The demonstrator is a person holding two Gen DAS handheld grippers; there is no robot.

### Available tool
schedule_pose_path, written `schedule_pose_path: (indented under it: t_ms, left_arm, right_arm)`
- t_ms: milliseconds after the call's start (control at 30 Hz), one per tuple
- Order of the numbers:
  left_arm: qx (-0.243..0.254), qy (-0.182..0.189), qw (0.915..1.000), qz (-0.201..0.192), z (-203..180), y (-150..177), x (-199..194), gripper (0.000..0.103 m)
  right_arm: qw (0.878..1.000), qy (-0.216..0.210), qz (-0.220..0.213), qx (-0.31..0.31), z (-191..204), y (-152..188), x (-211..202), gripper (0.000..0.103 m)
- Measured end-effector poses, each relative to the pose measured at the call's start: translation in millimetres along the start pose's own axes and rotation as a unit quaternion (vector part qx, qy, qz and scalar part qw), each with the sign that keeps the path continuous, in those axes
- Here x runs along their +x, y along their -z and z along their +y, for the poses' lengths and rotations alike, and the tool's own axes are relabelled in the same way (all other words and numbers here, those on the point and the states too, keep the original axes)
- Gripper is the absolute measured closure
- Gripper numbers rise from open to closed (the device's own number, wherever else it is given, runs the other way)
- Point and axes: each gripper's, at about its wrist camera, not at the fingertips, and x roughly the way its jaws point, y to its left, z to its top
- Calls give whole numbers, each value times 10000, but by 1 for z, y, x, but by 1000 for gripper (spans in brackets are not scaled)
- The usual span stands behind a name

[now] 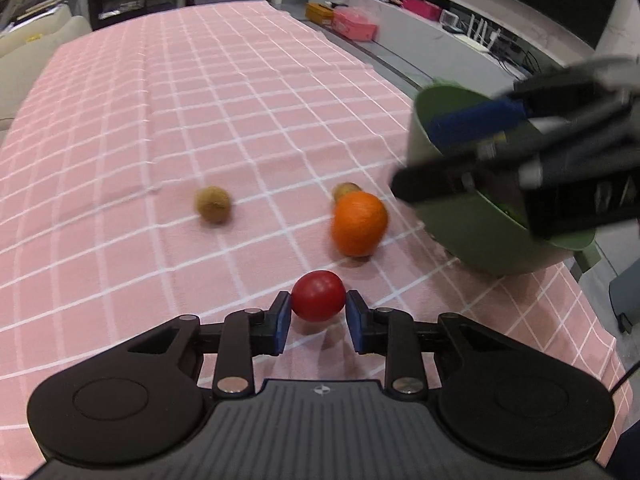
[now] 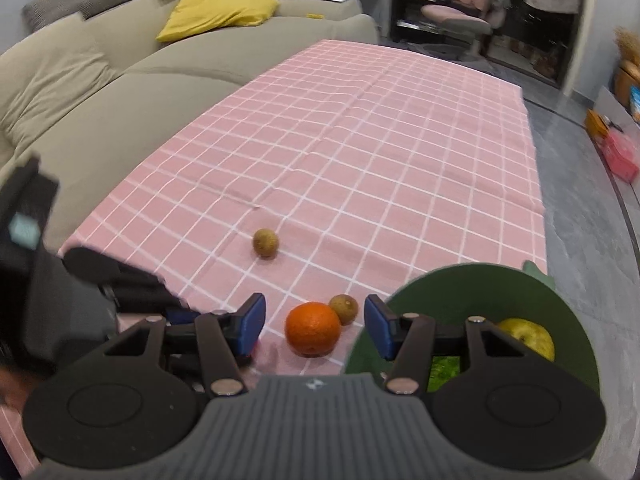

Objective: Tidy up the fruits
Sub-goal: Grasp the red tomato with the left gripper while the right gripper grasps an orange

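My left gripper [image 1: 318,306] is shut on a red tomato [image 1: 318,295] just above the pink checked tablecloth [image 1: 200,120]. An orange [image 1: 359,223] lies ahead of it, with a brown kiwi [image 1: 345,191] touching behind and another kiwi [image 1: 213,204] to the left. A green bowl [image 1: 460,224] stands at the right. My right gripper [image 2: 314,322] is open and empty above the orange [image 2: 313,328], beside the bowl's [image 2: 472,284] left rim. The bowl holds a yellow-green fruit [image 2: 528,338]. Both kiwis [image 2: 343,309] [image 2: 265,242] also show in the right wrist view.
A beige sofa [image 2: 100,92] with a yellow cushion [image 2: 218,10] runs along the table's left side. The table's right edge drops to a grey floor [image 2: 580,220]. Boxes [image 1: 354,24] and a low shelf sit beyond the far right.
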Motion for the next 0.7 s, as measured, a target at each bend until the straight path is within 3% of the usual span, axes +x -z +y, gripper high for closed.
schedule_pose_path:
  t_ms: [133, 300, 467, 600, 700]
  left_arm:
    - [-180, -141, 9997, -77, 24, 6, -18, 70]
    - [-427, -260, 9986, -145, 48, 10, -32, 70]
    - [-428, -208, 9986, -244, 49, 7, -38, 70]
    - [-369, -149, 9988, -282, 44, 5, -38, 70]
    - [-362, -137, 9988, -285, 43, 3, -38, 70]
  right_arm:
    - [9991, -57, 118, -396, 15, 3, 10, 54]
    - [9946, 281, 322, -945, 33, 4, 31, 57]
    - [9779, 943, 500, -1799, 52, 12, 52, 57]
    - [9681, 1155, 576, -2146, 58, 18, 61, 54]
    - [9689, 1076, 643, -2135, 59, 19, 63, 58]
